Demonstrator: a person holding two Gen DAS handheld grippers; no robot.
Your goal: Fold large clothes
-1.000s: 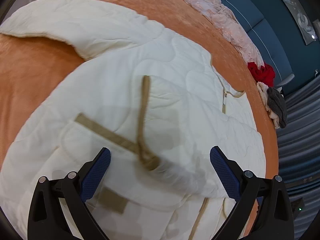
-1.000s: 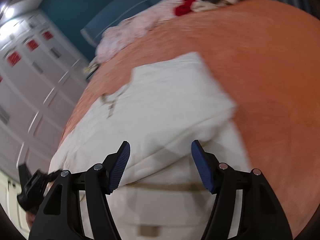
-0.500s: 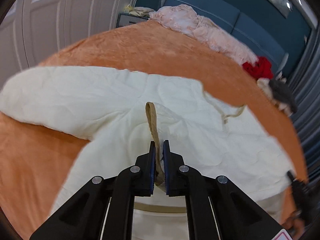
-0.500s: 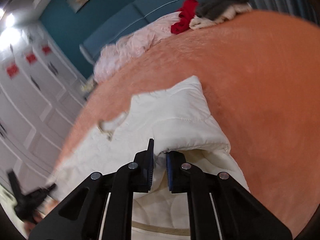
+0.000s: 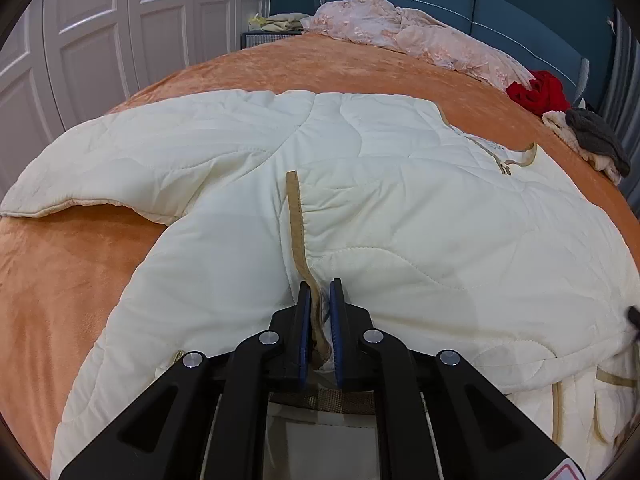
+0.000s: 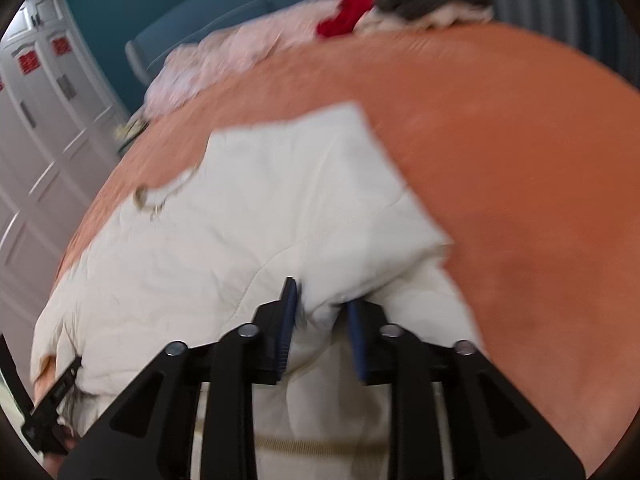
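On the orange bedspread (image 5: 72,280) a cream quilted jacket (image 5: 400,184) lies spread out, filling most of the left wrist view from about 9 o'clock across to 3 o'clock. One sleeve (image 5: 132,160) stretches out flat toward 9 o'clock, its cuff resting on the bedspread. A tan-trimmed edge (image 5: 296,216) runs from the middle of the picture down toward 6 o'clock, where the left gripper (image 5: 320,300) is clenched on it, the blue pads (image 5: 305,320) pressing the trim and a bunch of cream fabric between them. A zip pull and tan collar trim (image 5: 516,162) sit toward 2 o'clock.

In the right wrist view, which is blurred, the same jacket (image 6: 260,216) covers the picture from 9 o'clock to the centre, with a folded-over sleeve or panel (image 6: 320,168) reaching toward 12 o'clock and bare bedspread (image 6: 520,180) at 3 o'clock. The right gripper (image 6: 320,300) at 6 o'clock grasps a thick fold of the jacket, its pads (image 6: 288,320) standing somewhat apart with cream fabric bulging between them.

Along the far side of the bed lie a pale pink lacy garment (image 5: 420,36) at 12 o'clock, a red garment (image 5: 540,92) at 2 o'clock and a grey and cream pile (image 5: 592,140) just beside it. White panelled wardrobe doors (image 5: 100,32) stand at 10 o'clock, a blue headboard (image 5: 500,12) at 1 o'clock.
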